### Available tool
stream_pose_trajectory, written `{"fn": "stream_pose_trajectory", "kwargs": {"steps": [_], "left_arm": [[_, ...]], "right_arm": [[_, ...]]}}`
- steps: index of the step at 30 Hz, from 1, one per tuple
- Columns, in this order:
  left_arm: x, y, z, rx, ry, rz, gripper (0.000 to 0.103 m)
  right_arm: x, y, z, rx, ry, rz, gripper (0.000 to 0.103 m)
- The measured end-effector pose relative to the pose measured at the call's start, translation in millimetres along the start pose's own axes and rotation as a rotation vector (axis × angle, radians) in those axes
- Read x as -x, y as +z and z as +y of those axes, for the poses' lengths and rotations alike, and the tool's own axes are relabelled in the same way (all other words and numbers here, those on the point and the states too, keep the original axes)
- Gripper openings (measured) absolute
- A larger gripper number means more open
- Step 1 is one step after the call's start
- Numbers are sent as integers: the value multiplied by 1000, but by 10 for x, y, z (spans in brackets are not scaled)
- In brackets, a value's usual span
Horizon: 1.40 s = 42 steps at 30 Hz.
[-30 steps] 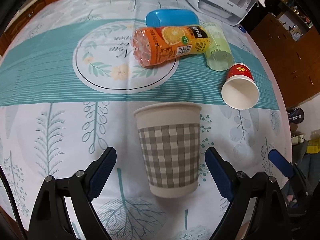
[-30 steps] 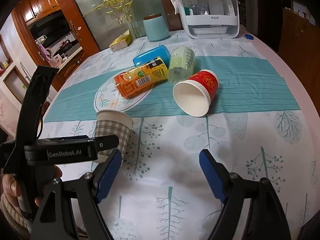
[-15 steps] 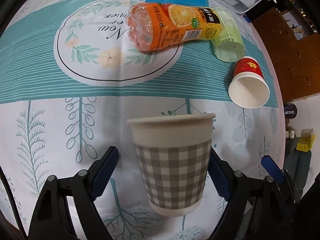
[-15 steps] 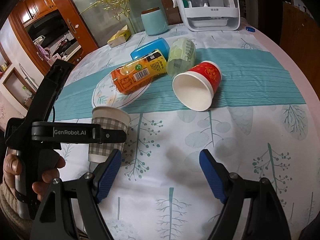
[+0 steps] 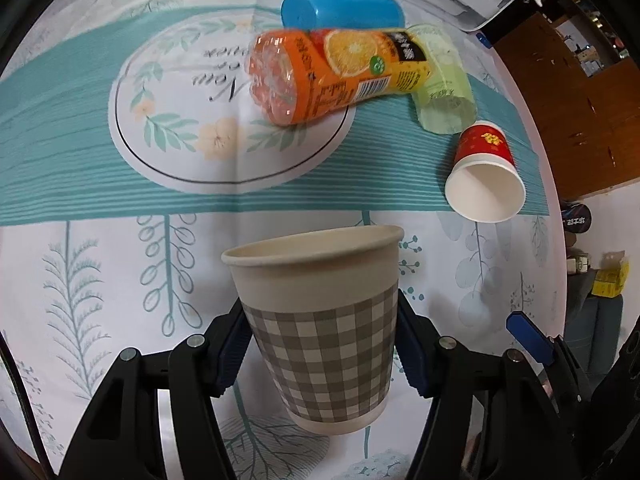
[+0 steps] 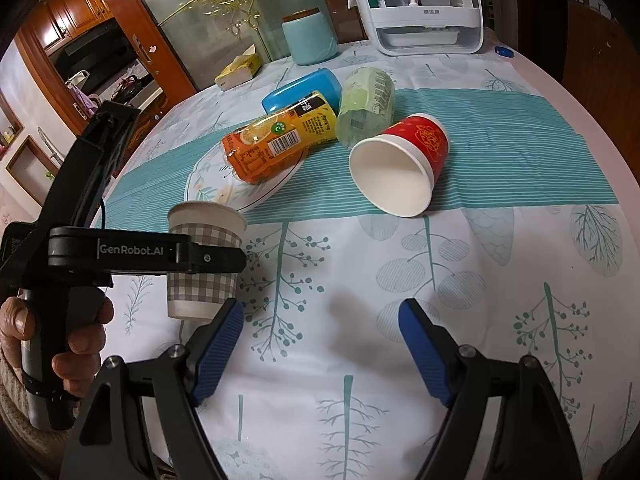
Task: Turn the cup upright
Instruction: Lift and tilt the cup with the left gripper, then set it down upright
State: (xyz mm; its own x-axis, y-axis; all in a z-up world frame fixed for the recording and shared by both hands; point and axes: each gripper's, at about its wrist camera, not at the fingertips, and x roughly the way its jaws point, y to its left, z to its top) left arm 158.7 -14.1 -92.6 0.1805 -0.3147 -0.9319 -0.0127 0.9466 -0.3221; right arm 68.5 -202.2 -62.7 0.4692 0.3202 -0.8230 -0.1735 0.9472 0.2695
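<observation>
A grey checked paper cup (image 5: 320, 332) stands upright, mouth up, between the blue pads of my left gripper (image 5: 320, 354), which is shut on its sides. In the right wrist view the same cup (image 6: 204, 256) sits at the left, with the left gripper's black finger across it; its base seems to be on or just above the cloth. A red paper cup (image 5: 484, 176) lies on its side, its mouth facing me, also in the right wrist view (image 6: 400, 168). My right gripper (image 6: 320, 352) is open and empty over the cloth in front of the red cup.
An orange juice bottle (image 6: 280, 140), a pale green cup (image 6: 366, 104) and a blue case (image 6: 300, 88) lie on their sides behind the cups. A teal jar (image 6: 310, 38), a tissue box (image 6: 238, 72) and a white appliance (image 6: 424, 8) stand at the table's far edge.
My left gripper has moved forward around the checked cup and closed on its sides. The right gripper has stayed open and has hardly moved.
</observation>
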Motion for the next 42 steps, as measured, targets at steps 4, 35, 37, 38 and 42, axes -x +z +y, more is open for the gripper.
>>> {"fn": "stream_pose_trajectory", "kwargs": {"steps": [4,35,37,38,42], "left_arm": [[160,-44,-70,-53,55,-91,64],[157,-944,-388,-359,157,-646,63],[138,-995,-411,-378,178,-637,68],[127,-1017,-420,-385,189,-630,73],[134,-1085,-420,-397,189,-623,76]], "right_arm": [[-4,-2,17,2,1,-2,80],[40,-216,-175,-42,-77,-18,80],[46,-220,-173,-42,-77,-19,80],[50,-226,-171,-42,-77,-19,80],[58,-231,-164,-40,-73,-19,80]]}}
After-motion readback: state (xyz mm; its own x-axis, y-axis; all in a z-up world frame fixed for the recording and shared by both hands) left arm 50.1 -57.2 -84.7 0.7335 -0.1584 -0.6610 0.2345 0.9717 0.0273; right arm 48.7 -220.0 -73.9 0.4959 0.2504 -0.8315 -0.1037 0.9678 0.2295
